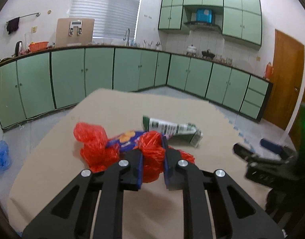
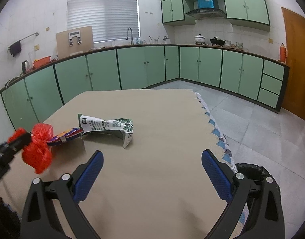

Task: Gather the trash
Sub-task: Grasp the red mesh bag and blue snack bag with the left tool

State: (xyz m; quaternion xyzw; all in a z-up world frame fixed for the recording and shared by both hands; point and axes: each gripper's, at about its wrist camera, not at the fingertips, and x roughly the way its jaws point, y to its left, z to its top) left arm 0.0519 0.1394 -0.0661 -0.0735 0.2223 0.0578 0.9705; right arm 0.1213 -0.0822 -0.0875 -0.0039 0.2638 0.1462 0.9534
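Note:
My left gripper point(image 1: 153, 157) is shut on a crumpled red plastic bag point(image 1: 152, 149) on the beige table point(image 1: 112, 109); the bag spreads left and right of the fingers. A purple snack wrapper point(image 1: 124, 139) lies against the bag. A crushed green-and-white carton point(image 1: 172, 129) lies just behind it. In the right wrist view the red bag point(image 2: 38, 153), purple wrapper point(image 2: 66, 135) and carton point(image 2: 106, 127) lie at the left, with the left gripper point(image 2: 18, 139) on the bag. My right gripper point(image 2: 152, 163) is open and empty over the table's near part; it also shows in the left wrist view point(image 1: 256, 147).
A bin lined with a black bag point(image 2: 252, 171) stands off the table's right edge. A blue plastic bag point(image 1: 0, 157) lies on the floor at left. Green kitchen cabinets point(image 2: 132, 67) run along the far walls. A wooden door point(image 2: 298, 63) is at right.

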